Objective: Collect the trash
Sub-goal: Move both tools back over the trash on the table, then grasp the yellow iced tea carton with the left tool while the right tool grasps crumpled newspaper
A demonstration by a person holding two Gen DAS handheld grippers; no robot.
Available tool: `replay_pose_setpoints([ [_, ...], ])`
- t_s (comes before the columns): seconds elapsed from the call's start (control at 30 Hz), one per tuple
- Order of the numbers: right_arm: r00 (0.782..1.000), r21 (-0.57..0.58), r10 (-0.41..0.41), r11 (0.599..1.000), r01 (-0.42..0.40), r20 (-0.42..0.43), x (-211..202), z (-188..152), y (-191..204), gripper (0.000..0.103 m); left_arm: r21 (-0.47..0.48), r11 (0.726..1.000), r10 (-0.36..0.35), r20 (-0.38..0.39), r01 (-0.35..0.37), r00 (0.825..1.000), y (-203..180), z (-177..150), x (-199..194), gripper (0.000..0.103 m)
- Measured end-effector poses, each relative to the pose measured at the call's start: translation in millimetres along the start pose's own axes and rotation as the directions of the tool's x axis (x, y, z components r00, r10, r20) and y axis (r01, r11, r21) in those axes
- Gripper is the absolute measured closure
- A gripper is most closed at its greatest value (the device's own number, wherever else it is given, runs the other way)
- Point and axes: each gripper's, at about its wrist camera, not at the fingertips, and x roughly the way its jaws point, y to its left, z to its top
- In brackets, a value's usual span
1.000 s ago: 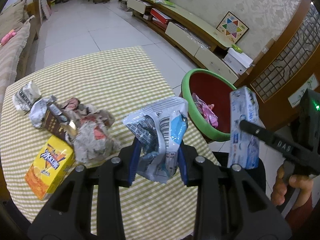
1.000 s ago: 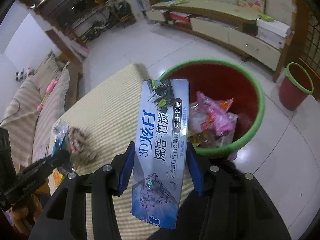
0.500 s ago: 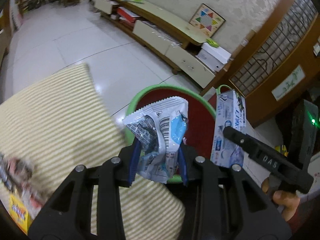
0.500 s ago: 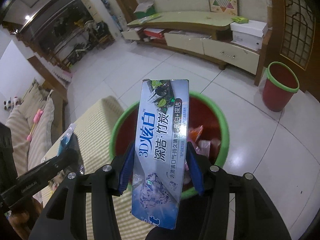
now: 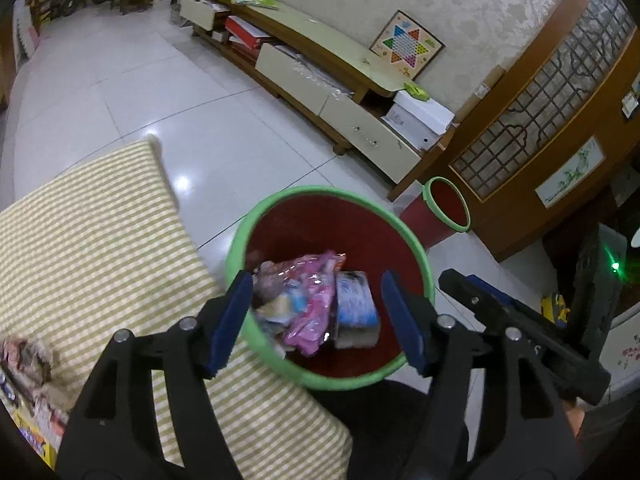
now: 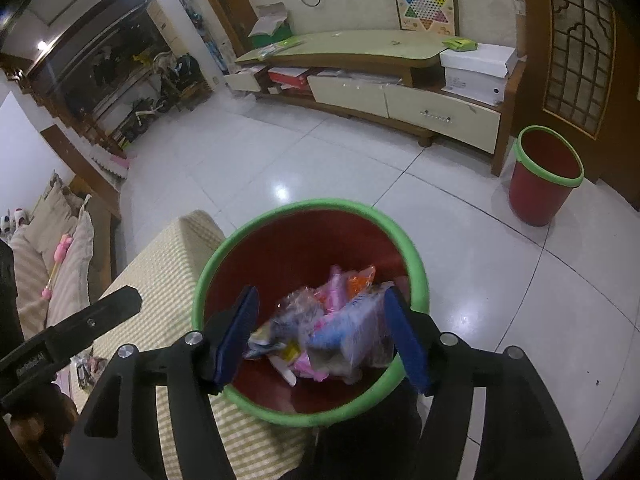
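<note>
Red plastic with a green rolled rim, the round trash bin (image 5: 362,236) stands on the floor just beside the table with the yellow-and-white checked tablecloth (image 5: 100,248). I hold both tongs over it. My left gripper (image 5: 320,314) is spread wide with nothing between its blue pads (image 5: 230,320), and my right gripper (image 6: 324,332) is spread wide too, also with nothing in it. Inside the bin lies the collected trash: a crinkled pink plastic wrapper (image 5: 310,312), a flat blue-and-white toothpaste box (image 5: 356,306) and some shiny, blurred foil packets that I cannot name.

My left camera shows more trash on the cloth at the far left edge, a crumpled paper heap (image 5: 28,356) and a yellow carton (image 5: 30,438), both blurred. It also shows my right gripper from the side, black and long. My right camera shows the toothpaste box (image 6: 352,332) tilted against the bin wall, an orange wrapper (image 6: 360,280) behind the pink one, and a second, smaller bin (image 6: 544,176) of the same colours, well apart near the wooden door. A beige sofa (image 6: 44,264) is at the left there.
</note>
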Motion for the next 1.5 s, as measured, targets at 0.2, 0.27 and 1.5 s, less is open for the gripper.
replay_pose_setpoints([
  [0.2,0.998,-0.038,0.023,0.999,-0.025,-0.052,-4.1,-27.4,24.6,0.035,-0.031,0.992,0.121,0.026,-0.12,0.992,47.7,-41.9,-47.5,0.033],
  [0.27,0.996,-0.056,0.026,0.998,-0.031,-0.08,-1.6,-38.0,33.6,0.035,-0.052,0.985,0.166,0.023,-0.165,0.986,68.2,-56.9,-61.9,0.031],
  [1.5,0.93,-0.393,0.152,0.874,-0.285,-0.336,33.4,-138.7,272.5,0.034,-0.343,0.868,0.339,-0.122,-0.36,0.933,247.9,-206.7,-158.0,0.036],
])
